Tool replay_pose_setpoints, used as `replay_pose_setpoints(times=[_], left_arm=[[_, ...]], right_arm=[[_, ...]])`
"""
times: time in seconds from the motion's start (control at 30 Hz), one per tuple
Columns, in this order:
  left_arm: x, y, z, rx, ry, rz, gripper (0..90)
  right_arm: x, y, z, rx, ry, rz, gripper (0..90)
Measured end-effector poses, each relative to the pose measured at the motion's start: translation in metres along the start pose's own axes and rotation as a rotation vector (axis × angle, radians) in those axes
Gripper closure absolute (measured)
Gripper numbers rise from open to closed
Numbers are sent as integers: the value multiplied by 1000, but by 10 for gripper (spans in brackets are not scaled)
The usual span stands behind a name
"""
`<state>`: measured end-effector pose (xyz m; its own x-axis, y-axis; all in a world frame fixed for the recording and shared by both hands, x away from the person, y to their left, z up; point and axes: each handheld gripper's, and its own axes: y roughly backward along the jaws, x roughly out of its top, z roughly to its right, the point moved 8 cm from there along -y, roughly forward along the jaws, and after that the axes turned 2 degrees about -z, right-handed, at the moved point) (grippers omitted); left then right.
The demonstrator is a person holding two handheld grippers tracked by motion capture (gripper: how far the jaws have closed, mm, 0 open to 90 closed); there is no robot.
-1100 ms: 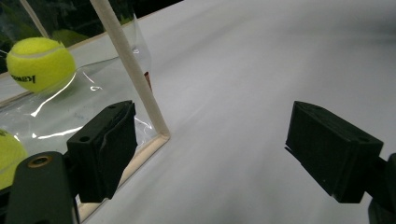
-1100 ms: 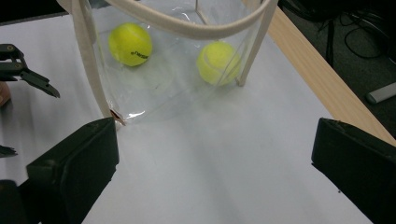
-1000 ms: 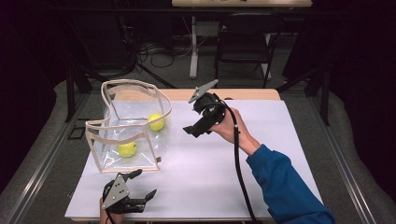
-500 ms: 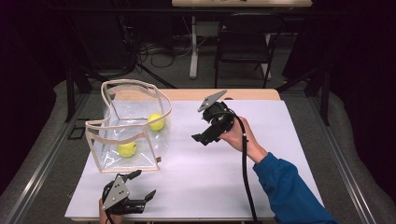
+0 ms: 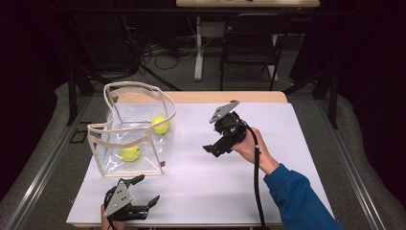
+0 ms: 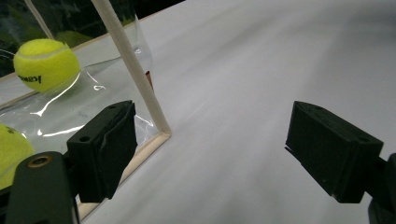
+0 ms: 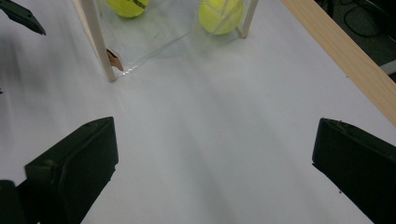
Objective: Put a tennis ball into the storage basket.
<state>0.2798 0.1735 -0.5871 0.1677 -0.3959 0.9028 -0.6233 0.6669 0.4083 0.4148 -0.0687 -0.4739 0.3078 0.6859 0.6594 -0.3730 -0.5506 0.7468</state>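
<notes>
A clear plastic bag [image 5: 115, 128] with cream trim stands open at the table's left. Two yellow tennis balls [image 5: 160, 125] [image 5: 130, 153] lie inside it. My left gripper [image 5: 148, 189] rests open near the front edge, just in front of the bag. In the left gripper view its jaws [image 6: 210, 149] stand wide apart, with the bag's corner trim [image 6: 135, 79] and a ball [image 6: 45, 64] close ahead. My right gripper [image 5: 214, 140] is open above the table's middle, to the right of the bag. It [image 7: 215, 172] holds nothing and faces the bag [image 7: 95, 37] and both balls [image 7: 127, 5] [image 7: 220, 16].
The white table top [image 5: 277, 124] has a wooden strip [image 5: 230, 97] along its far edge. A black cable [image 5: 256, 177] trails from the right gripper along the blue sleeve. A chair [image 5: 249, 38] and floor cables lie beyond the table.
My right gripper has moved right and toward the person, away from the bag, staying open. The left gripper and the bag have not moved.
</notes>
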Motion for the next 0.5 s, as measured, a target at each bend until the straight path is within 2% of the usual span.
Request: replay_pose_setpoints(times=[0.23,0.5], left_arm=[[0,1,0,-3,-1,7,159],[0,0,0,-5,-5,2,159]], right_arm=[[-13,-1,-4,-6,-7,-12,0],[-27,3,-8,-9,-24,3,0]])
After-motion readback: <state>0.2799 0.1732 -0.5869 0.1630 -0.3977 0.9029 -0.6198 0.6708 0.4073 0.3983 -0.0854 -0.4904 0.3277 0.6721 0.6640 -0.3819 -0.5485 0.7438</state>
